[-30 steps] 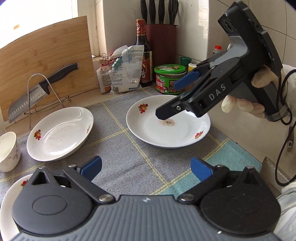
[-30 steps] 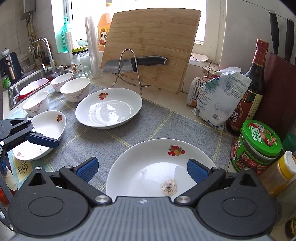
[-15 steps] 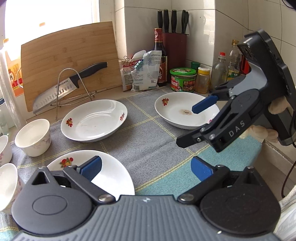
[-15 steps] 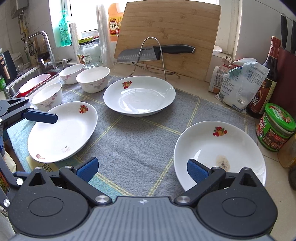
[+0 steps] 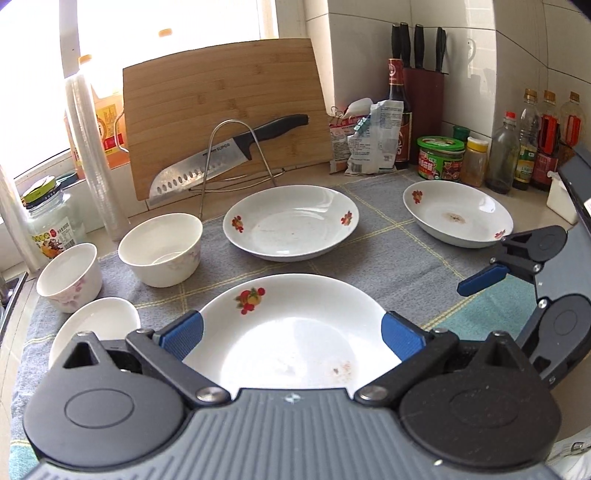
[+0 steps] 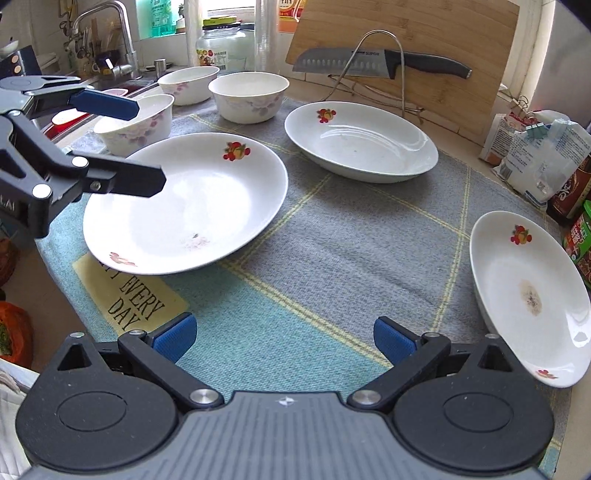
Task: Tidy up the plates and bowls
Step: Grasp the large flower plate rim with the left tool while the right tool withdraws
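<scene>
— Left wrist view: report the left gripper [image 5: 291, 334].
— Jaws spread apart, nothing held, hovering over the near plate [image 5: 291, 332] on the grey cloth [image 5: 388, 273].
— Right gripper [image 6: 284, 338]?
— Also spread wide, holding nothing, above the cloth between two plates.
— Other dishes?
— Middle plate [image 5: 291, 221], stained plate [image 5: 458, 213], three bowls [image 6: 248, 96] at the surface's sink end.

Home kitchen: sink faucet [image 6: 110, 22], knife block [image 5: 423, 88], condiments.
</scene>
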